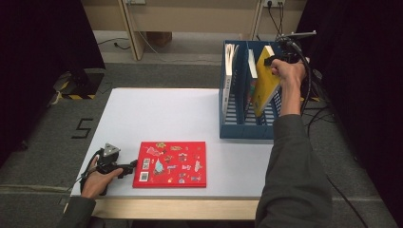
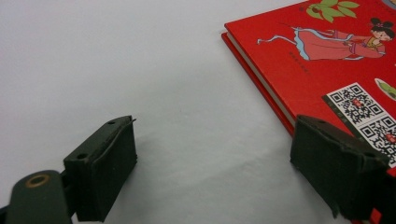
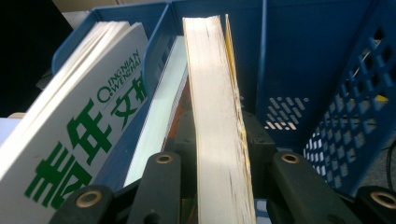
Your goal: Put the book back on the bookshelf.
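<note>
your right gripper point(image 1: 272, 61) is clamped on the yellow book point(image 1: 265, 80), its jaws pressed against both faces of the page block, as the right gripper view shows. the book leans tilted in the right compartment of the blue rack point(image 1: 233, 126) at the far right of the table point(image 1: 166, 114). a white book point(image 3: 70, 140) stands in the left compartment. your left gripper point(image 2: 212, 163) rests on the near left, jaws wide apart and holding nothing, just beside the red book point(image 1: 169, 164) lying flat.
</note>
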Tool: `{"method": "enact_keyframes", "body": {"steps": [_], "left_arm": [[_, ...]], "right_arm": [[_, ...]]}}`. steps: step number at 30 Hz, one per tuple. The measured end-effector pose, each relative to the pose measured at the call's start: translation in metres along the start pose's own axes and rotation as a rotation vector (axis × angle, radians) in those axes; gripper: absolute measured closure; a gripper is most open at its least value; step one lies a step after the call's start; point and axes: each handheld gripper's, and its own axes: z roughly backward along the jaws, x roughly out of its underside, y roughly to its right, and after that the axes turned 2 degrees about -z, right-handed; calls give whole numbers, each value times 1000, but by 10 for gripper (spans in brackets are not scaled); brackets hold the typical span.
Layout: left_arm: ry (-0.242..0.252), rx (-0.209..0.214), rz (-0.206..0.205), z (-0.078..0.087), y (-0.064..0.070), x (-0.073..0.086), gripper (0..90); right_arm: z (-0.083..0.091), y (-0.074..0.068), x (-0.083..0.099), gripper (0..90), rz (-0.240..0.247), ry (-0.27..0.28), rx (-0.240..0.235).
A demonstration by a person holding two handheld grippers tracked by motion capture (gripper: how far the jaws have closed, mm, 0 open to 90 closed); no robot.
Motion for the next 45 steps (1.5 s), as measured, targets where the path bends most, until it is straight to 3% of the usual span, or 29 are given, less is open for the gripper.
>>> {"method": "enact_keyframes", "body": {"steps": [20, 24, 28, 31, 36, 39, 45], "left_arm": [[0, 0, 0, 0, 0, 0, 133], [0, -1, -1, 0, 0, 0, 133], [1, -1, 0, 0, 0, 0, 134], [1, -1, -1, 0, 0, 0, 134], [1, -1, 0, 0, 0, 0, 133], [1, -1, 0, 0, 0, 0, 133], [1, -2, 0, 0, 0, 0, 134]], "right_arm": [[-54, 5, 24, 710, -52, -47, 6], [-53, 3, 24, 693, -58, -50, 6], [-45, 2, 21, 676, -74, -13, -44], [-40, 1, 22, 653, -68, -22, -33], [-39, 3, 28, 604, -37, -46, -48], [-33, 6, 32, 581, -39, -30, -68], [-20, 9, 45, 538, 12, -21, -108]]}}
